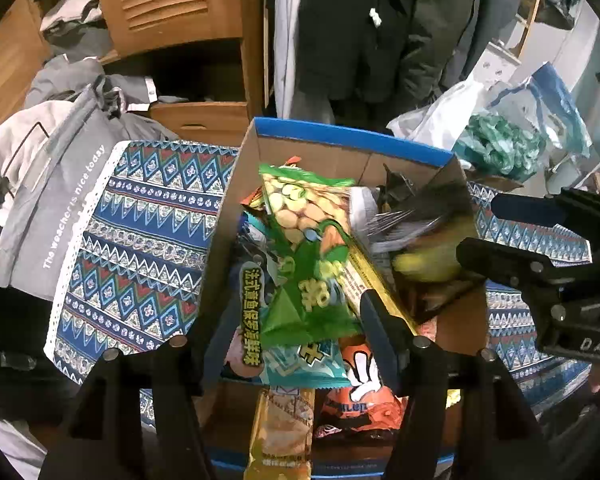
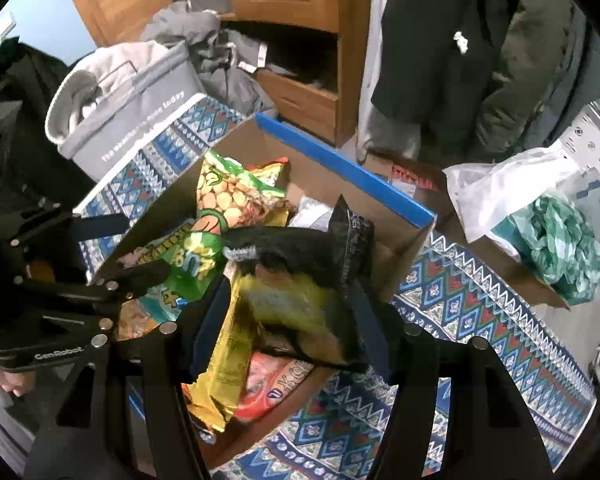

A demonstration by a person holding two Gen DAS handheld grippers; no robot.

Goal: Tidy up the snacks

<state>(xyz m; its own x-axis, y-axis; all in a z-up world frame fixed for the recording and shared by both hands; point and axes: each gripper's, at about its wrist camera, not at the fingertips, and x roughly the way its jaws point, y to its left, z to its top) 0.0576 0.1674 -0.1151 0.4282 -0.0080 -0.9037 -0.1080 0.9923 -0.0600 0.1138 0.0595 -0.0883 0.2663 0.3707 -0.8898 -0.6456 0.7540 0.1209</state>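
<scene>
A cardboard box [image 1: 236, 200] with a blue-edged rim sits on a counter covered by a blue patterned cloth [image 1: 140, 216], and it is packed with snacks. On top lies a green packet [image 1: 304, 240] printed with round biscuits, stretching from the far end of the box toward the near one. Under it are a teal packet [image 1: 300, 364], an orange packet [image 1: 360, 396] with a white cartoon glove, and a long golden packet [image 1: 282, 432] poking out over the near wall. The left hand-held gripper [image 1: 300, 328] reaches down into the box with its fingers spread wide on either side of the green packet, the right finger close against it; whether they press it I cannot tell. The right hand-held gripper [image 2: 288, 312] also hangs over the box, its two fingers either side of a black and yellow packet [image 2: 300, 292] that looks blurred; they seem to have hold of it, though the contact is not sharp enough to be sure. Beneath that packet are a yellow packet [image 2: 224, 368] and a red one [image 2: 272, 380]. Beside the box, on the left, stands a grey fabric basket [image 2: 136, 128] stuffed with pale clothing. To the right lies a clear plastic bag [image 2: 556, 240] holding something green and white, next to a white plastic bag [image 2: 500, 184].
</scene>
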